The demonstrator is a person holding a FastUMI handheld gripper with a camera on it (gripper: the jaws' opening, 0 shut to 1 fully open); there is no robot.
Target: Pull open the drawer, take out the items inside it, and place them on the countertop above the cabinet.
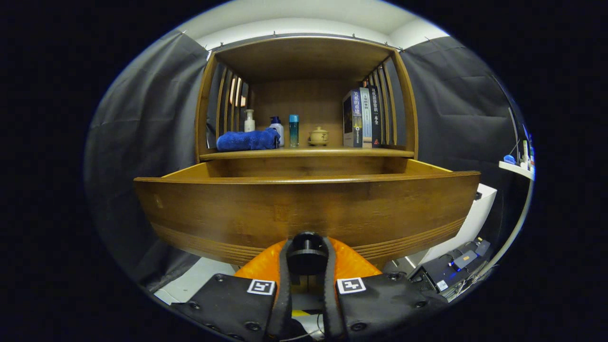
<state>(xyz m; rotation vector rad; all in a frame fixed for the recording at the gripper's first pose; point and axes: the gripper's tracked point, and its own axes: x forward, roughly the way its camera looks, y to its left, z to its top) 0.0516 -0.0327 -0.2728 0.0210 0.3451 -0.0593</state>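
A wooden drawer [304, 204] stands pulled out of the cabinet, its front panel close ahead of me. Its round dark knob [307, 249] sits between my two fingers, and my gripper [307, 259] is shut on it. The drawer's inside is hidden behind the front panel. Above the drawer runs the wooden countertop [332, 153], the floor of an open shelf niche.
On the countertop lie a folded blue towel [248, 140], a white pump bottle [249, 120], a blue-capped bottle [277, 129], a teal bottle [294, 130], a small lidded pot [318, 136] and upright books [362, 118]. Electronics [456, 266] sit low right.
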